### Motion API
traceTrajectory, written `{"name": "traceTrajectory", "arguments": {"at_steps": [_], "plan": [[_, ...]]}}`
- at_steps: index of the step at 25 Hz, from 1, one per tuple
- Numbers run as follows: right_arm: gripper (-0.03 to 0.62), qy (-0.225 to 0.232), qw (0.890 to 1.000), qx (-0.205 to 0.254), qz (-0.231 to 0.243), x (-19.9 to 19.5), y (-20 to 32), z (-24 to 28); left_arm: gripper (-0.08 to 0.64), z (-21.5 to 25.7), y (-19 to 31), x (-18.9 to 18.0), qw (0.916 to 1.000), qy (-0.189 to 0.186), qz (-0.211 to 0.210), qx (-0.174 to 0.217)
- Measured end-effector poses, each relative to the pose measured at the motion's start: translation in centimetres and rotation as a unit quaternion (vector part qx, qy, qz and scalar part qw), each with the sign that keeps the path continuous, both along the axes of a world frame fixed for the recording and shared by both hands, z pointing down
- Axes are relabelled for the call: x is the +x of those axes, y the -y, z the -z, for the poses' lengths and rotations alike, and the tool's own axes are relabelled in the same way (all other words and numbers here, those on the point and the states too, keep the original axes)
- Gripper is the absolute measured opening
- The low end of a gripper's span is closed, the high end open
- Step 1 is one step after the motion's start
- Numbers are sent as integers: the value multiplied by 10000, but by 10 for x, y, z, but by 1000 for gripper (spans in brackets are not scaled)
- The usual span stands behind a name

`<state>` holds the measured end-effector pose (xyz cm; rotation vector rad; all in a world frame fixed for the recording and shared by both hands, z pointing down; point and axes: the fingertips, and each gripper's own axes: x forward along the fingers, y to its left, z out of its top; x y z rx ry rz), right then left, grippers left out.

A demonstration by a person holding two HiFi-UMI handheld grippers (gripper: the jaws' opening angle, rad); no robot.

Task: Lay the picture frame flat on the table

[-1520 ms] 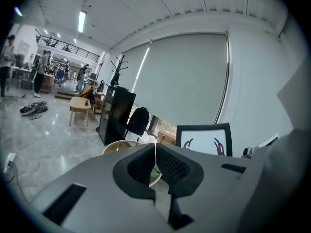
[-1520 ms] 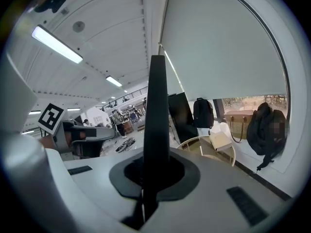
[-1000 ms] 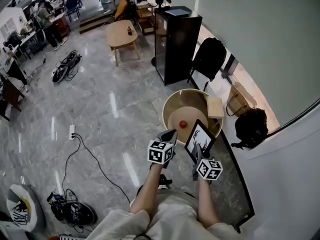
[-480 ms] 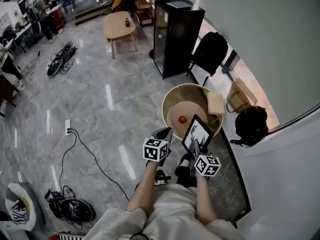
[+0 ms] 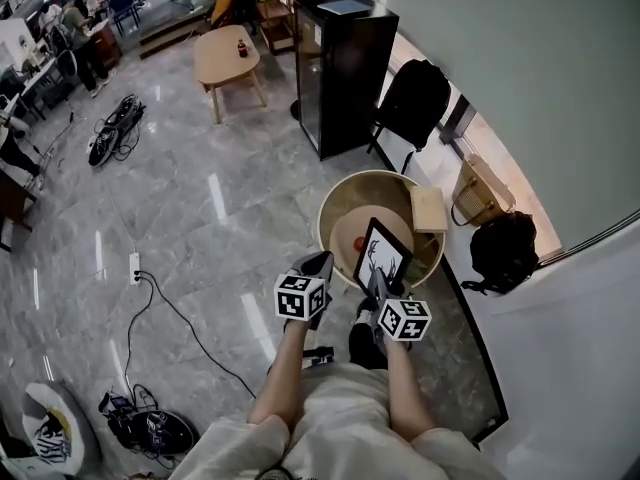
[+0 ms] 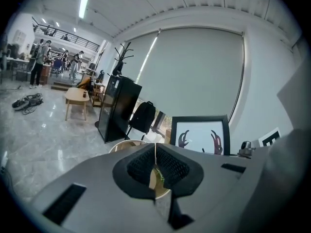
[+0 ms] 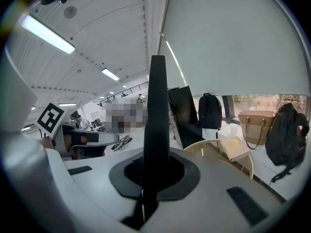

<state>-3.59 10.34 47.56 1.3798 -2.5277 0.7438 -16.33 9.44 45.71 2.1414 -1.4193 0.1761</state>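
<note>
We've got the picture frame (image 5: 383, 255) up in the air, upright and tilted, over the round wooden table (image 5: 338, 206) and not resting on it. Our right gripper (image 5: 377, 286) pinches its lower edge, jaws clamped on the thin black border that runs straight up the right gripper view. That edge grip leaves the back free to go down flat. Our left gripper (image 5: 319, 265) hangs just beside it, jaws pressed together on nothing, seemingly on standby. A tan box (image 5: 428, 209) sits at the table's far side, so we'd aim for the open middle.
</note>
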Motion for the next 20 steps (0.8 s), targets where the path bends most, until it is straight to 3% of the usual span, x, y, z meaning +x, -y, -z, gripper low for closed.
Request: {"name": "traceTrajectory", "arguments": {"at_steps": [8, 20], "plan": [[40, 67, 9998, -29, 168, 0, 89, 0, 23, 8, 76, 20, 9972, 651, -363, 35], [40, 507, 9973, -174, 503, 14, 210, 12, 23, 16, 175, 33, 9977, 676, 52, -88]]}}
